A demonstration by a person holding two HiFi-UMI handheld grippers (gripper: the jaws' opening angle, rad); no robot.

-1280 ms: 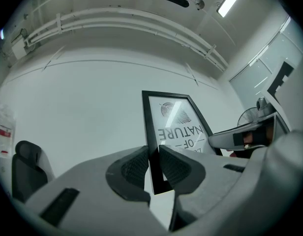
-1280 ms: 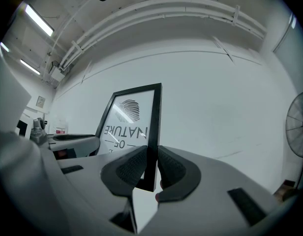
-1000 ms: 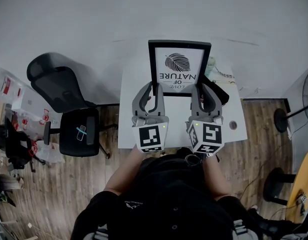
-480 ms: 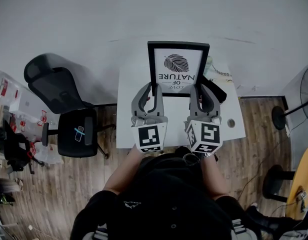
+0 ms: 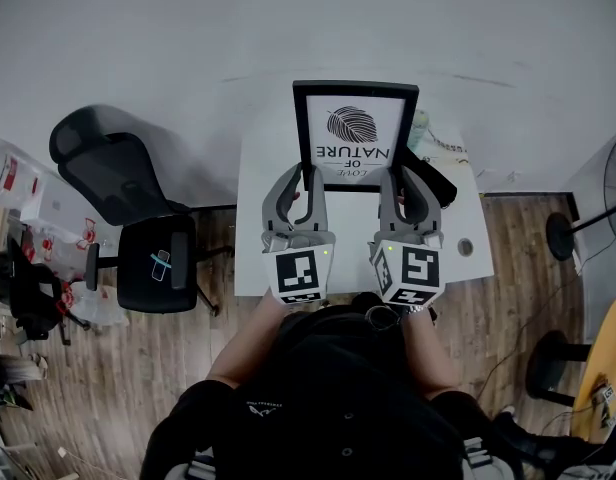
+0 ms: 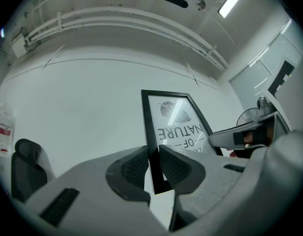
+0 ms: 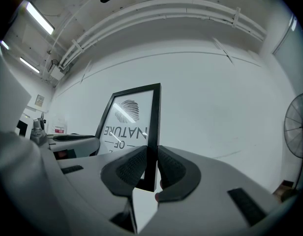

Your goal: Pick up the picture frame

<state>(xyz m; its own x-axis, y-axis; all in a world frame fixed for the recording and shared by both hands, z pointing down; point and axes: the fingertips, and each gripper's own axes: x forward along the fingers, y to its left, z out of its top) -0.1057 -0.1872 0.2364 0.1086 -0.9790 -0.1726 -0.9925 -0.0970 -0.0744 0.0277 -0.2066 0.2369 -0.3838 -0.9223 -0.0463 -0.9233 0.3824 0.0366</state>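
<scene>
Up top in the head view, the picture frame (image 5: 355, 133) is over the far half of the white surface (image 5: 256, 238), print upside down. The left gripper (image 5: 306, 186) is on its left edge and the right gripper (image 5: 396, 188) on its right, with an office chair (image 5: 138, 228) off to the left. Left gripper view: jaws pinched tight on the black border. Right gripper view: same deal, jaws squeezed onto the opposite border, and the frame rises upright past them.

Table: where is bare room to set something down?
Bare: the table's left strip, between its edge and the left hand-held gripper. Crowded: the back right corner, with a black object and papers beside the picture frame.
</scene>
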